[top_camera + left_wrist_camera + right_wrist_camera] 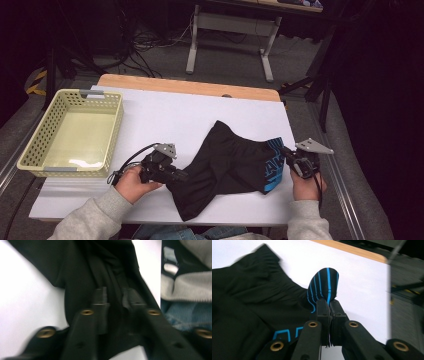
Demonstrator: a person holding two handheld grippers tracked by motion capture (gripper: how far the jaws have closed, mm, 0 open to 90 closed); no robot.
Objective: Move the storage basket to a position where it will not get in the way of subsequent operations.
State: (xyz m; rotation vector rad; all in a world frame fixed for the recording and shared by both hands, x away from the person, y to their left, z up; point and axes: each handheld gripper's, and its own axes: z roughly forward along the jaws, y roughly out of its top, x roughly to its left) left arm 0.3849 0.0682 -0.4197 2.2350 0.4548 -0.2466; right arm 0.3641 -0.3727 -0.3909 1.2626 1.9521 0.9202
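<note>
Black shorts (230,165) with blue print lie crumpled on the white table cover (170,115), towards the front right. My left gripper (182,175) is at the shorts' left end. In the left gripper view its jaws (115,296) stand a little apart, with a fold of the black cloth (82,270) loosely between them. My right gripper (286,152) is at the shorts' right edge. In the right gripper view it (329,303) is shut on a bulge of blue-striped hem (324,283), lifted a little off the table. The rest of the shorts (249,302) spreads to the left.
A pale yellow mesh basket (35,140) stands at the table's left side, holding nothing. A wooden table edge (185,86) runs along the back. Beyond it are a desk frame (267,55) and cables on the floor. A grey sleeve (185,287) is near the table's front edge.
</note>
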